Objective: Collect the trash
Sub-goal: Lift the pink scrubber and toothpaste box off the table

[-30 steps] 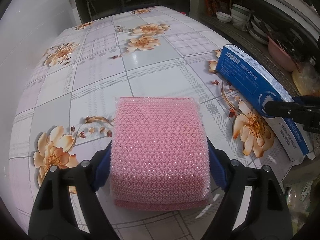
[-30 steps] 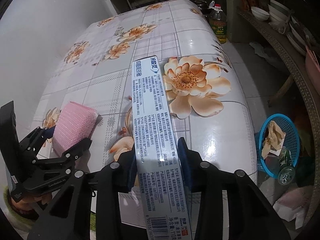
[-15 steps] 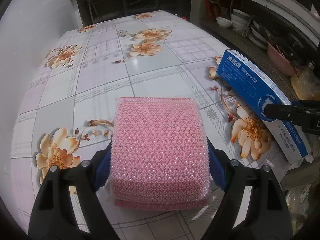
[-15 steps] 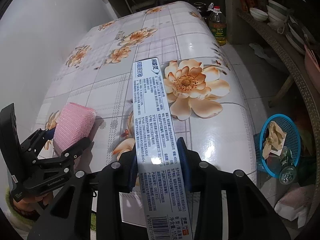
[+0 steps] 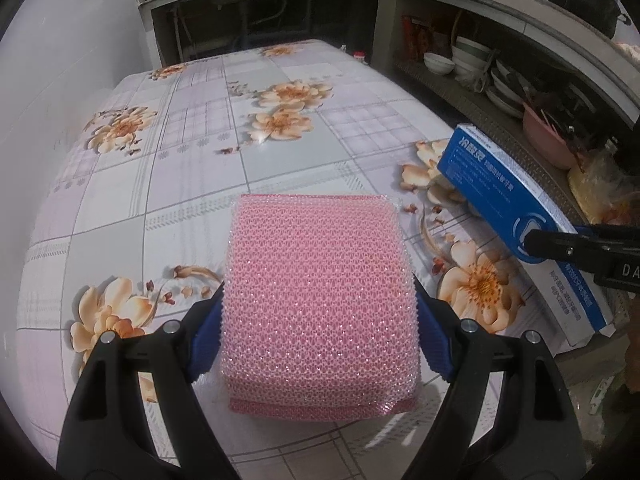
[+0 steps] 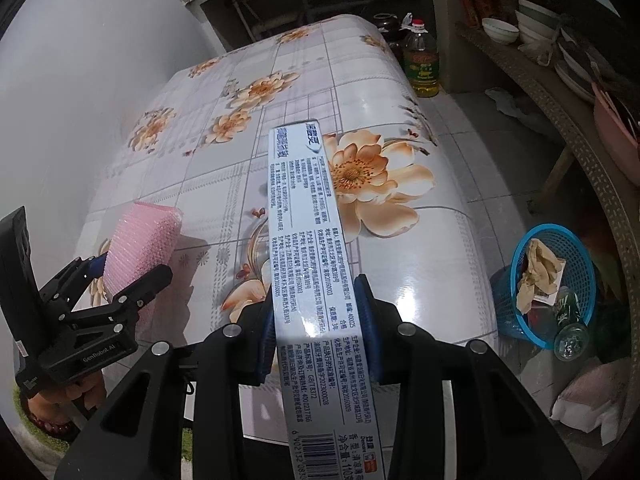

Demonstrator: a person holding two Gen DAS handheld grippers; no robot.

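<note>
Right wrist view: right gripper (image 6: 318, 332) clamps the toothpaste box (image 6: 310, 240), left gripper (image 5: 318, 340) the pink scourer (image 5: 318, 300); both lifted, next carry likely to the blue basket (image 6: 516, 256) beside the table (image 6: 420, 272).

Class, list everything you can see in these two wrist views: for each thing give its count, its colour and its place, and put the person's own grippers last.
scouring pad: one, pink, between the left fingers.
toothpaste box: one, blue and white, between the right fingers.
table: one, pale cloth with orange flowers, under both grippers.
trash basket: one, blue, on the floor right of the table, holding crumpled paper.
oil bottle: one, yellow with red cap, on the floor past the table.
bowls: several, white, on the shelf at right.
left gripper: black, blue pads, shut on the pad.
right gripper: black, shut on the box.
</note>
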